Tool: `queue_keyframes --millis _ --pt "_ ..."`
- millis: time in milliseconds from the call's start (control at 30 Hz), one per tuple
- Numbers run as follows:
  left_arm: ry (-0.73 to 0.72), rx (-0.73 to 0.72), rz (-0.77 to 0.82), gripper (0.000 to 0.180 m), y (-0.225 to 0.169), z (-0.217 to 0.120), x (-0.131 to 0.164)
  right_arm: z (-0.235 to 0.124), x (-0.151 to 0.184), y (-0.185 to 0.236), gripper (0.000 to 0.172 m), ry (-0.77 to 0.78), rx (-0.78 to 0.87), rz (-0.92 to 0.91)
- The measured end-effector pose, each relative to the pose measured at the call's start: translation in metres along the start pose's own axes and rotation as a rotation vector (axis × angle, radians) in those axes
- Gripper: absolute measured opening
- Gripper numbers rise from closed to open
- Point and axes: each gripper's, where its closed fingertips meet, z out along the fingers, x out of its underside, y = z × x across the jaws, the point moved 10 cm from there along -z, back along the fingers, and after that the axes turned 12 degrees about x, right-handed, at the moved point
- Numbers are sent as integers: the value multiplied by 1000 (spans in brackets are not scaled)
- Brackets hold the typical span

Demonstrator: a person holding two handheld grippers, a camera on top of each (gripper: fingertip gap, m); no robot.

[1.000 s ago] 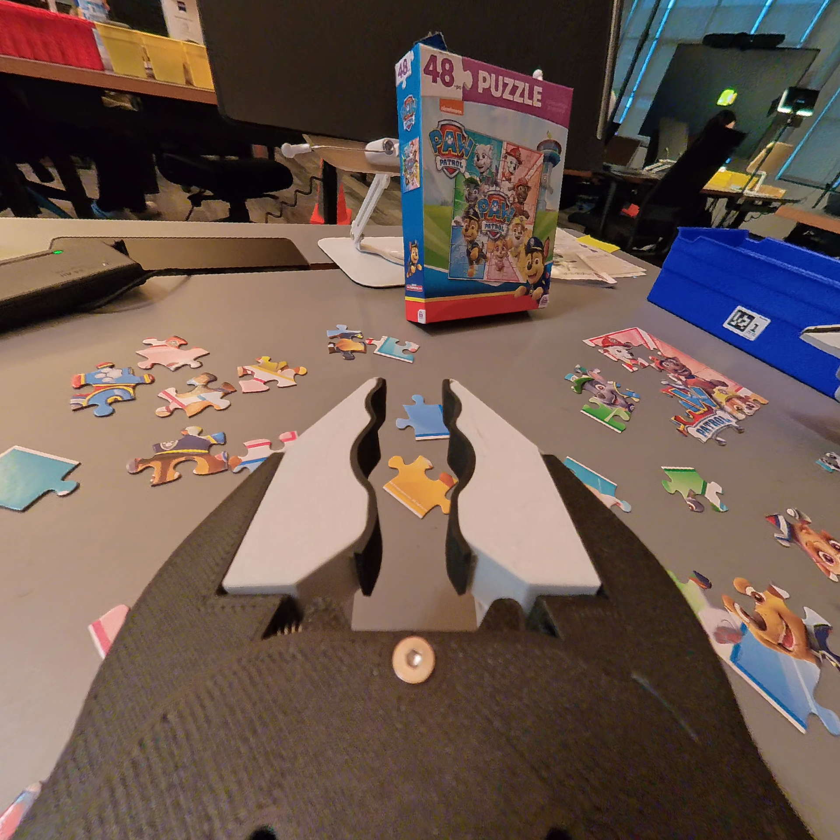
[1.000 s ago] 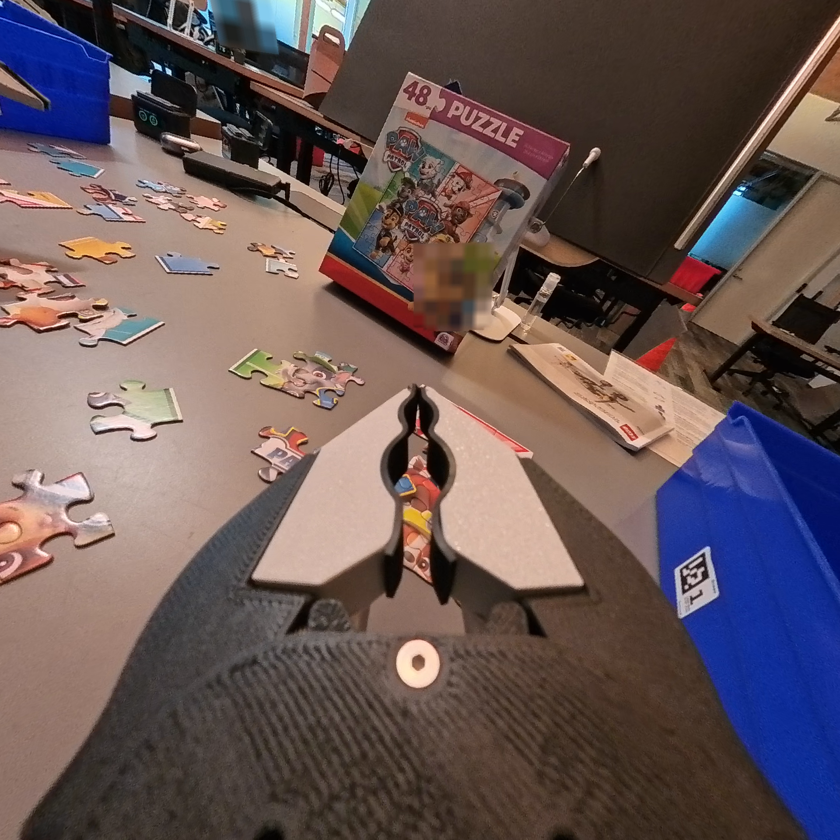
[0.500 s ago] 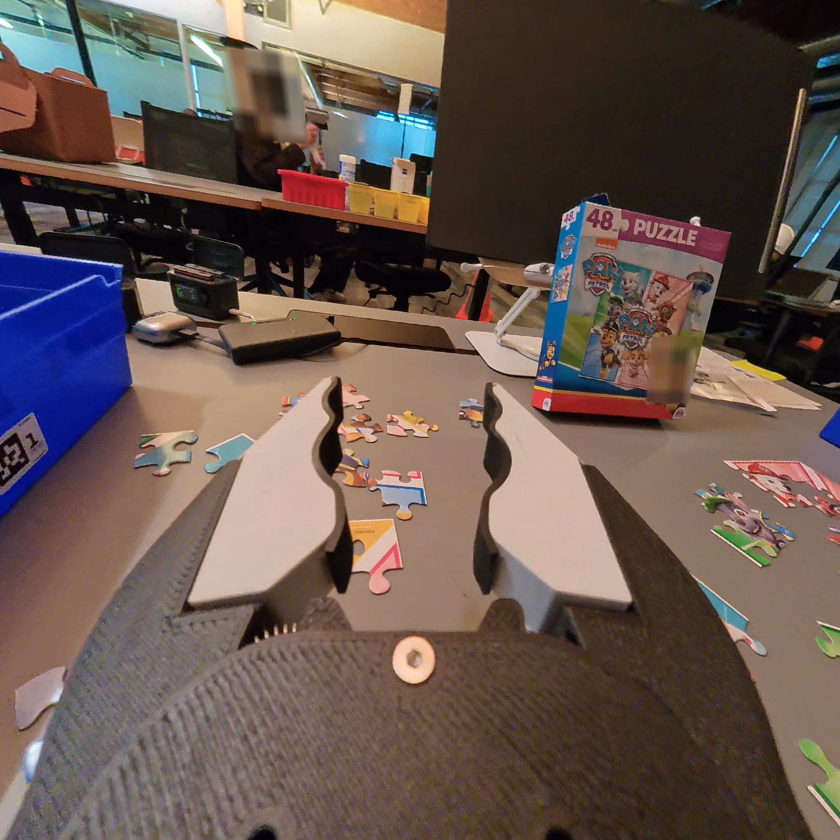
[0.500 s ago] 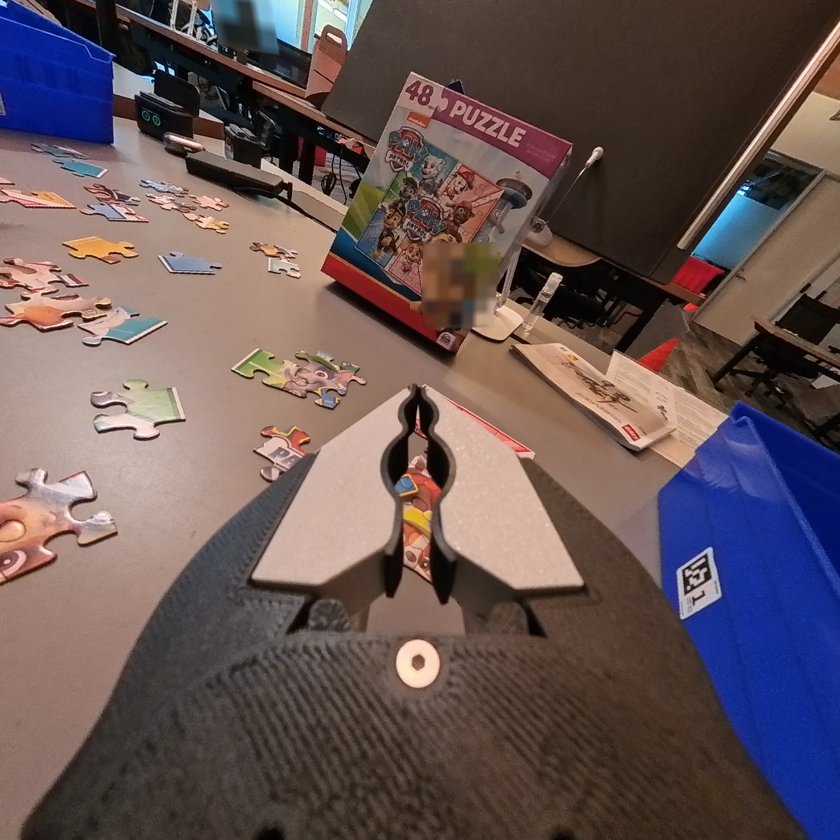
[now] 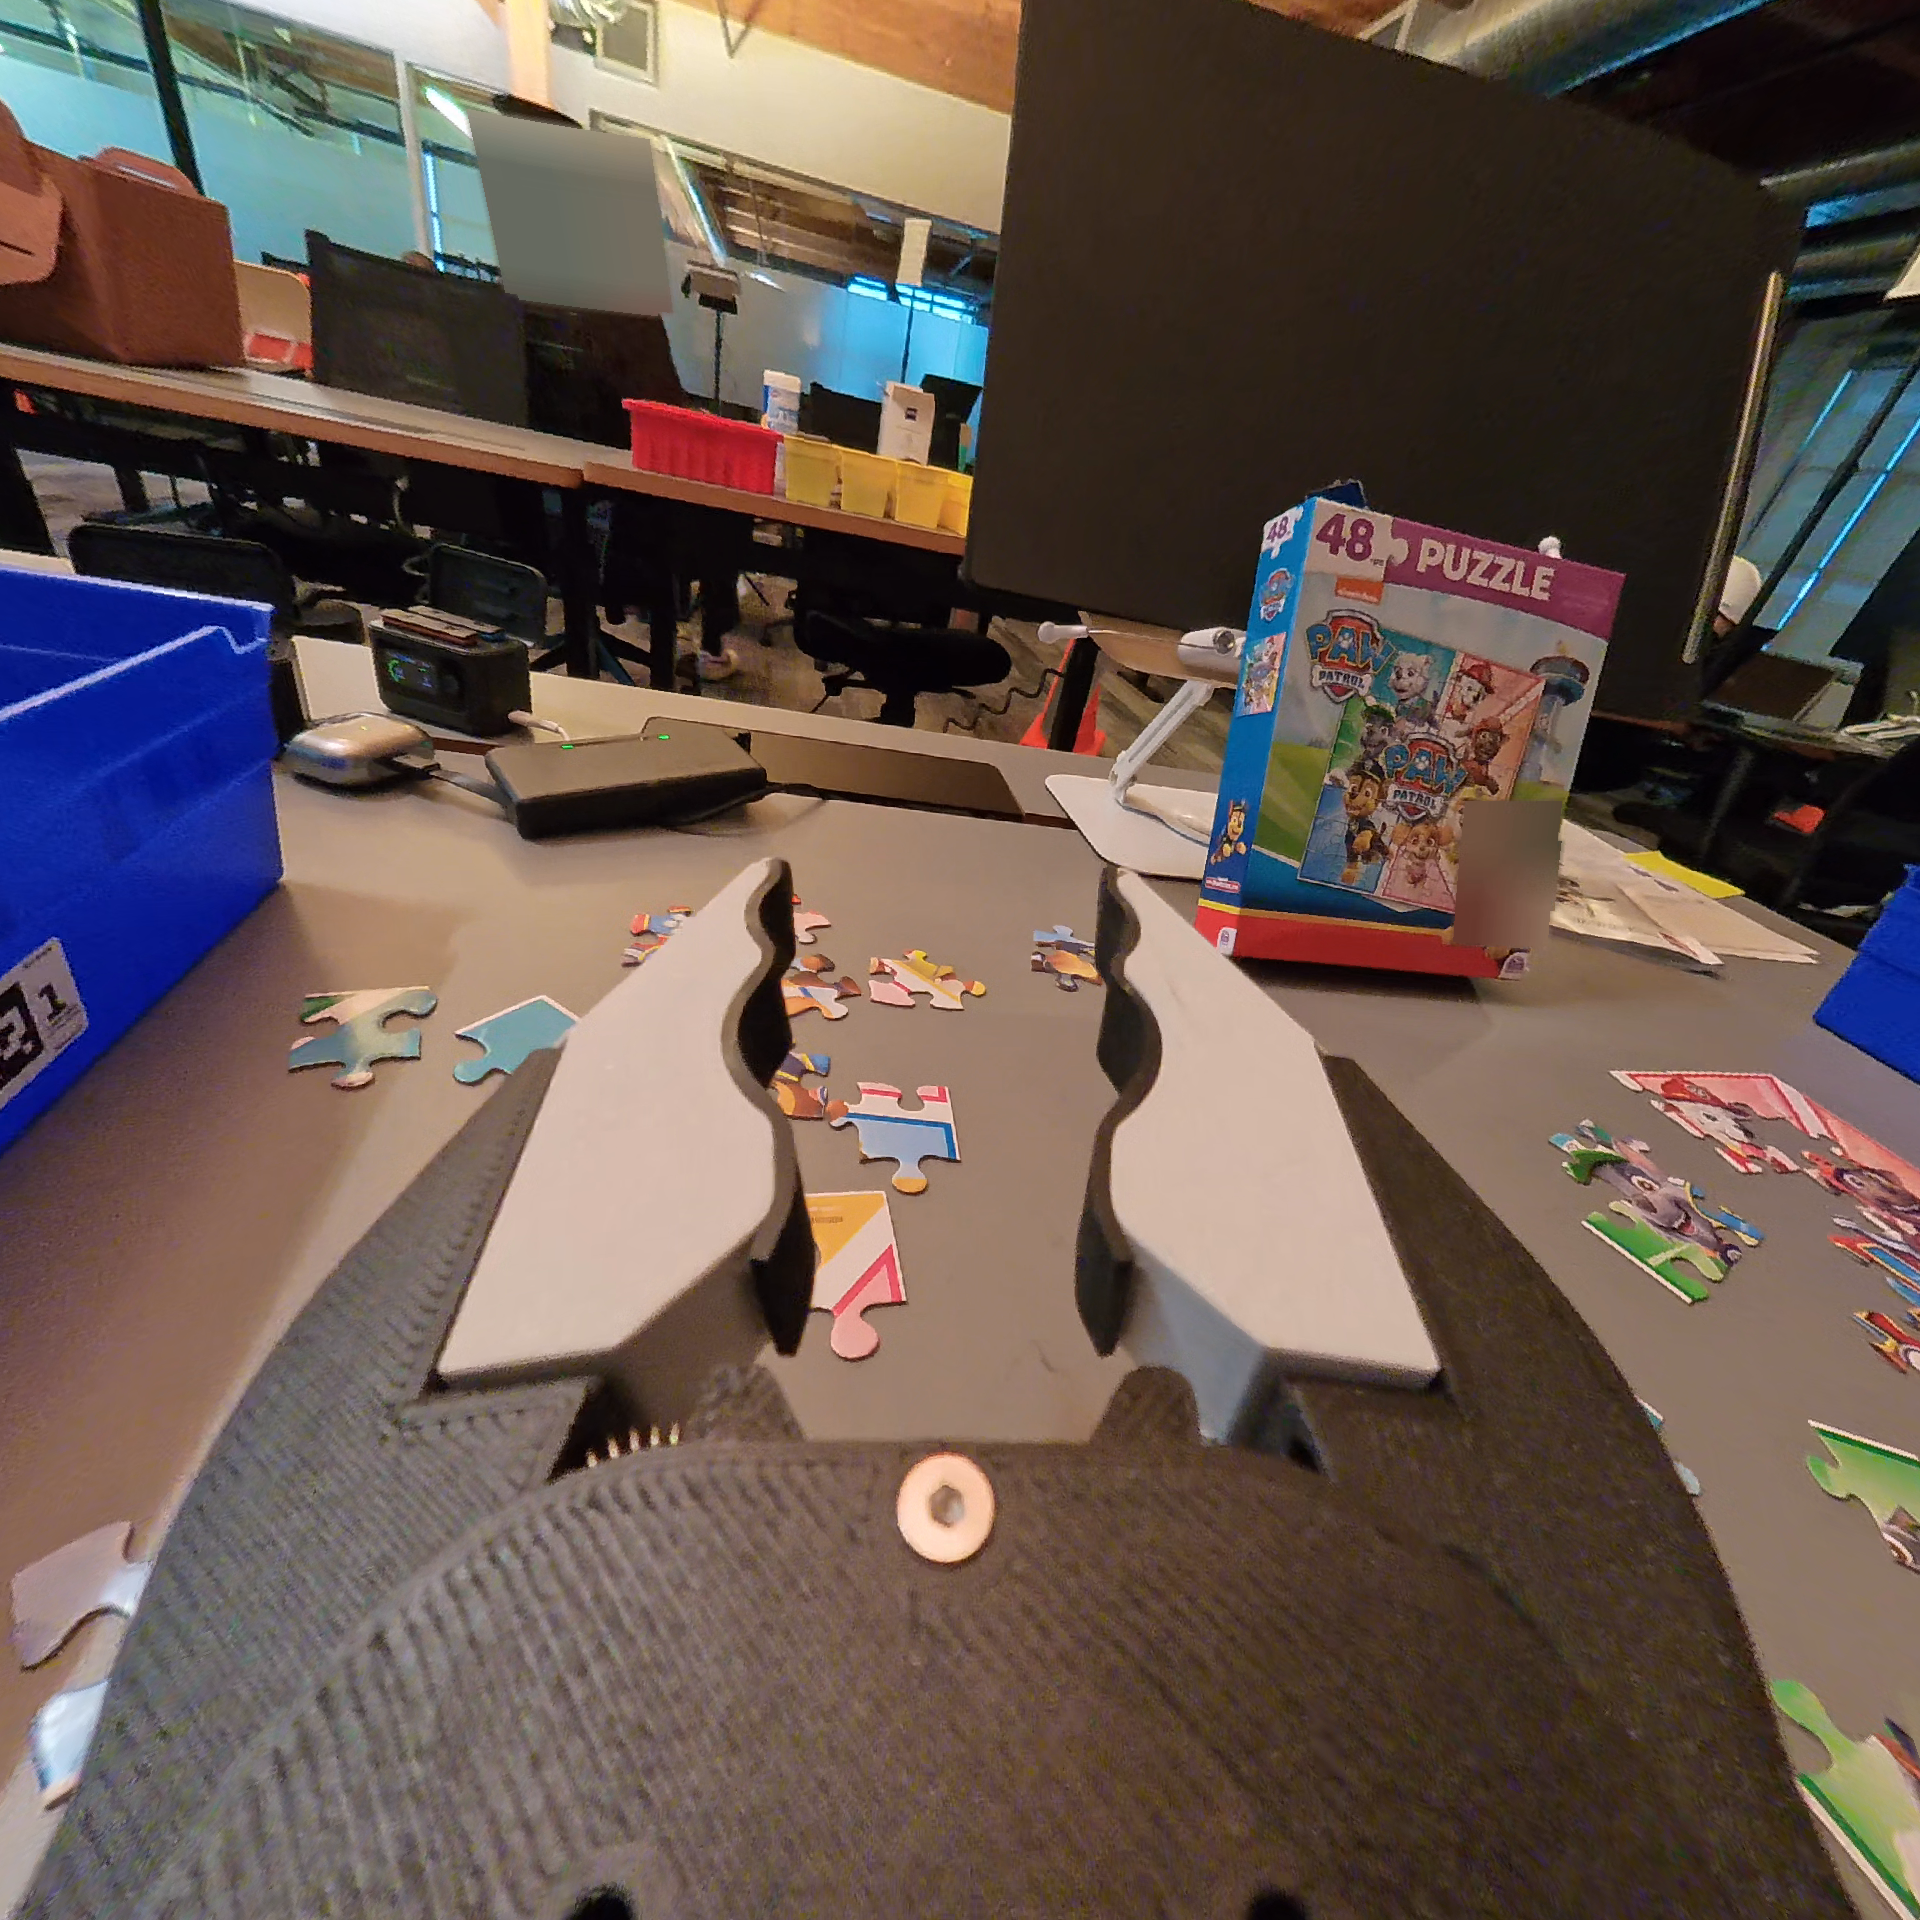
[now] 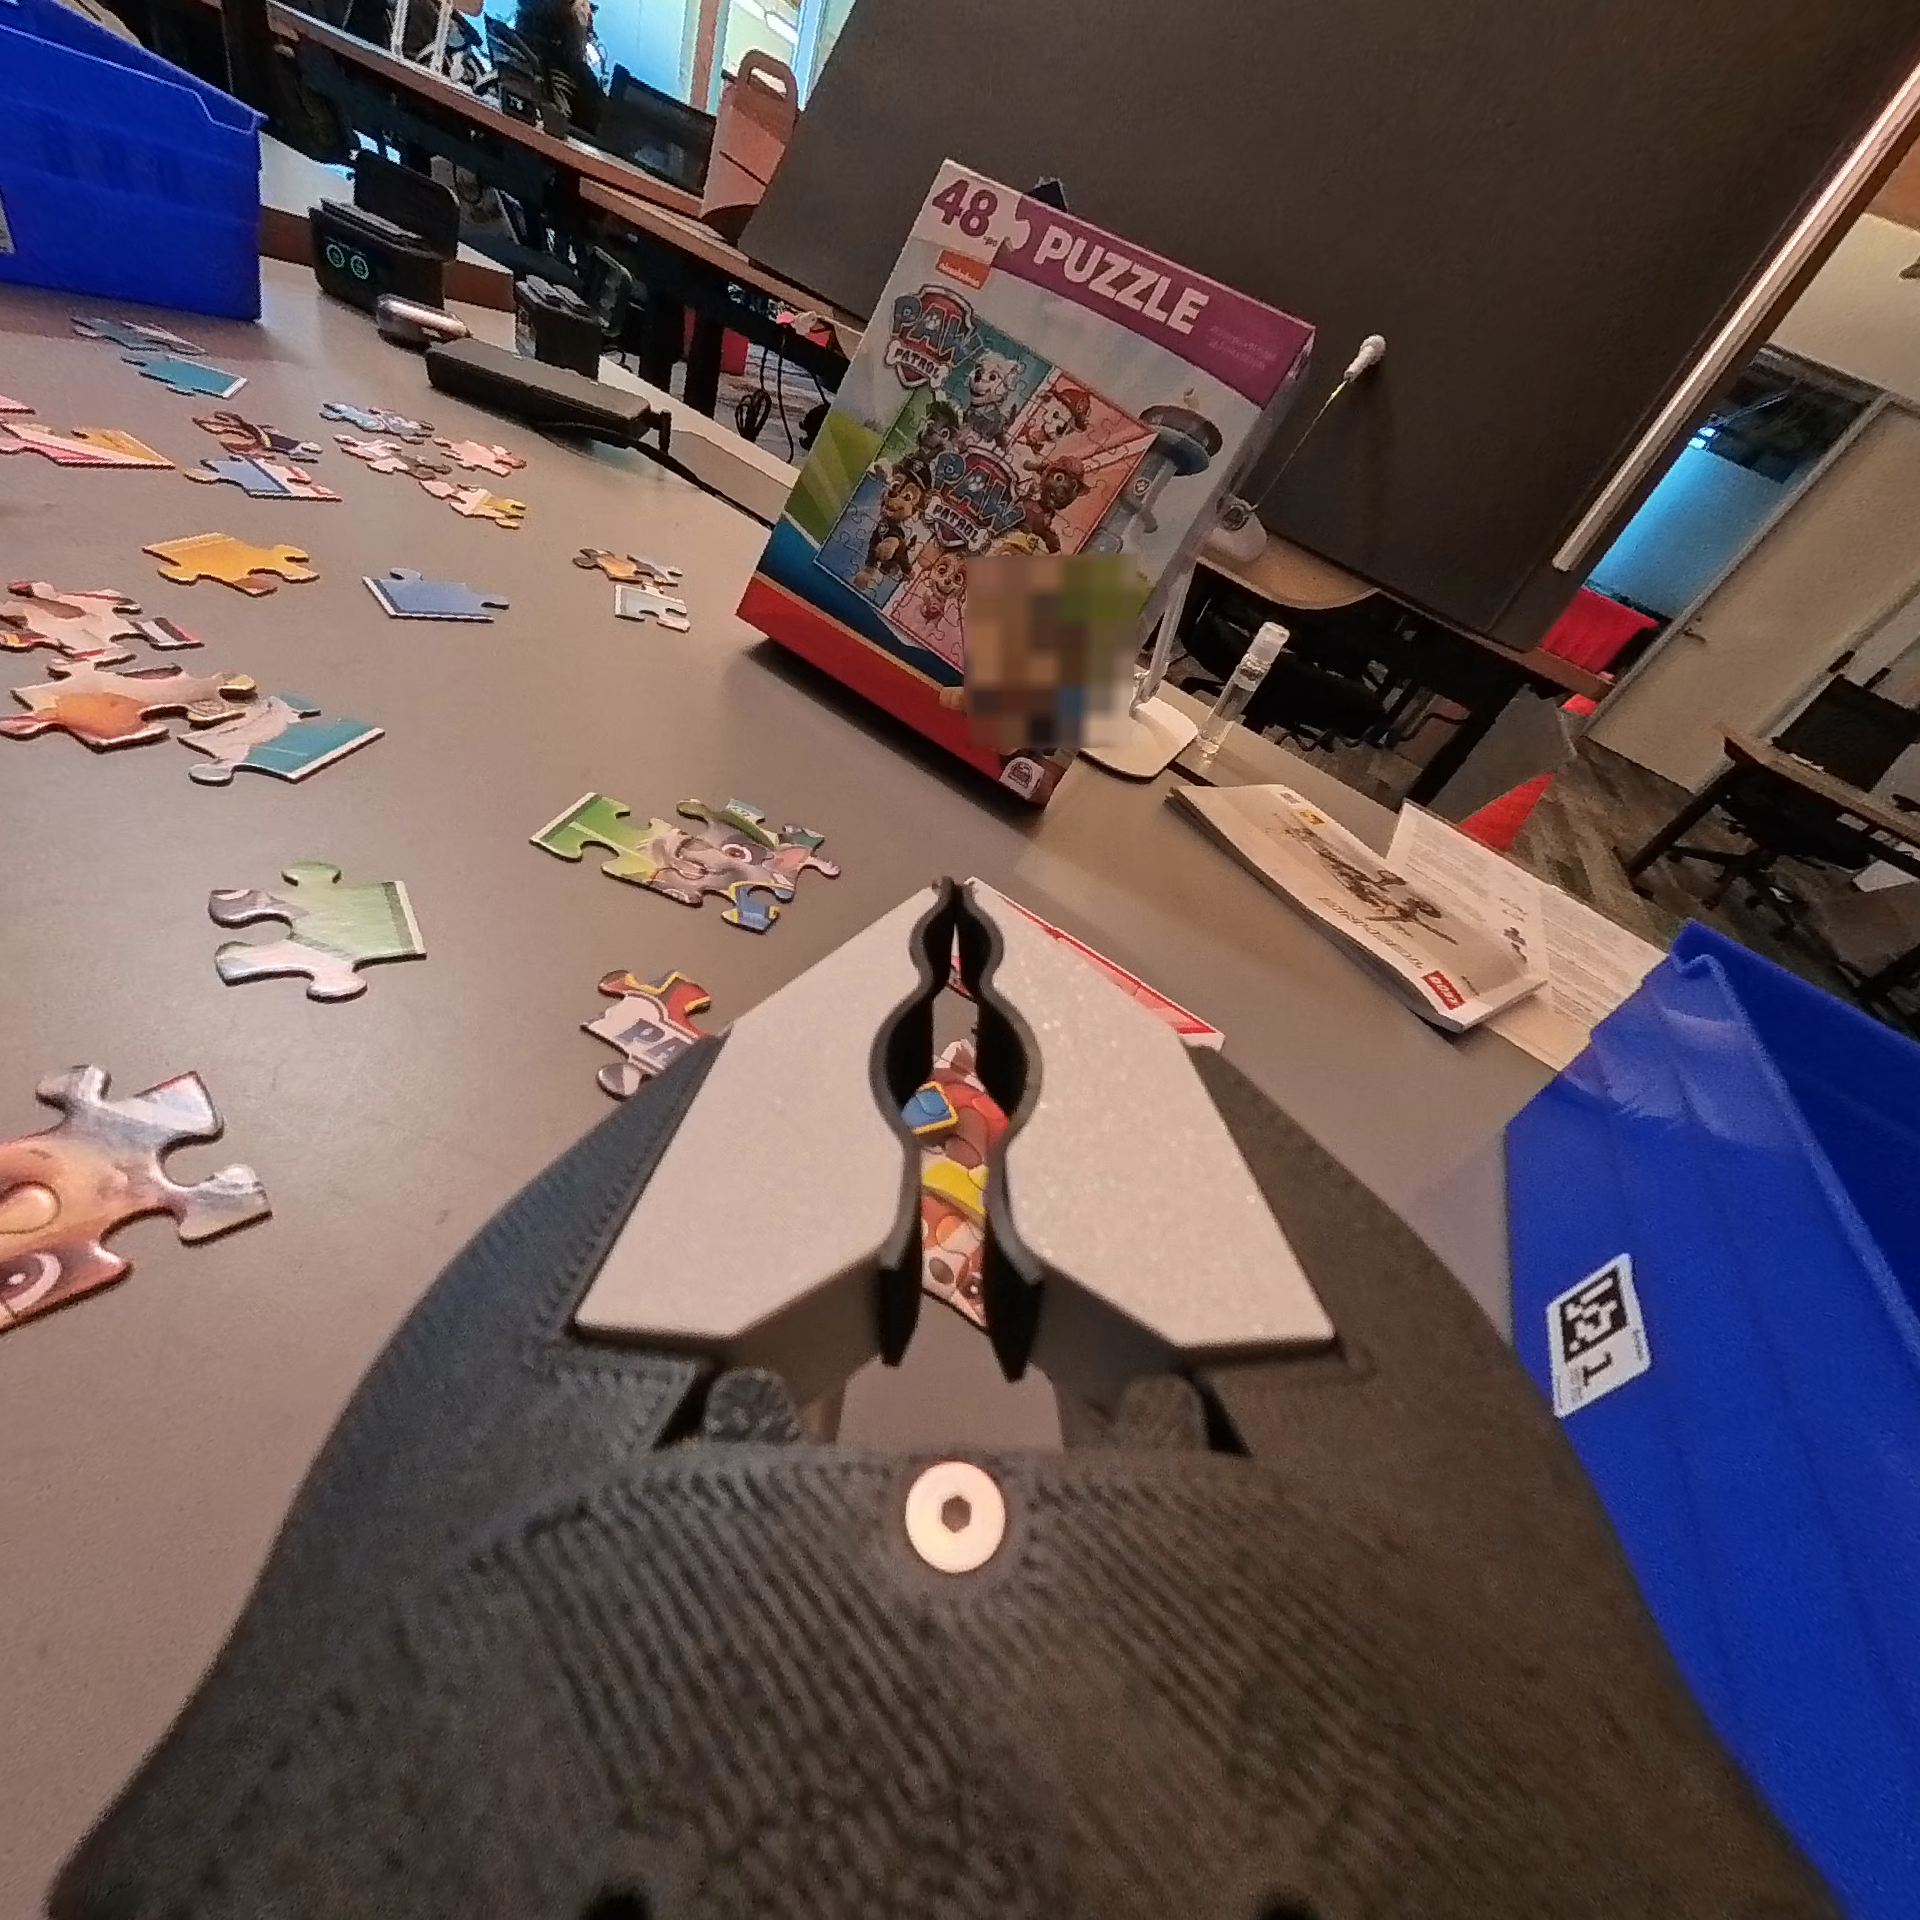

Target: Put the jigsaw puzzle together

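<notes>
Loose puzzle pieces (image 5: 902, 1132) flat, face up, scattered over grey counter (image 5: 1039, 894). Joined pink-bordered section (image 6: 1091, 997) lies near blue bin. Puzzle box (image 5: 1403, 727) upright behind.

Printed lettering and a number stood on the upright puzzle box (image 5: 1403, 727), ahead and right of the left claw (image 5: 940, 883). A white coded sticker (image 5: 31, 1023) sat on the blue bin (image 5: 156, 790) to its left. Right of the right claw (image 6: 954, 888), a second sticker (image 6: 1600, 1335) marked another bin (image 6: 1714, 1143). Ahead-right lay a printed booklet (image 6: 1382, 914) (print too small to read).
</notes>
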Motion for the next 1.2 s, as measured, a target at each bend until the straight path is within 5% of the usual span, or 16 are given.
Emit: queue_keyframes --millis 1200 --pt "63 2 -5 30 0 7 6 -4 -1 -6 0 -17 39 25"
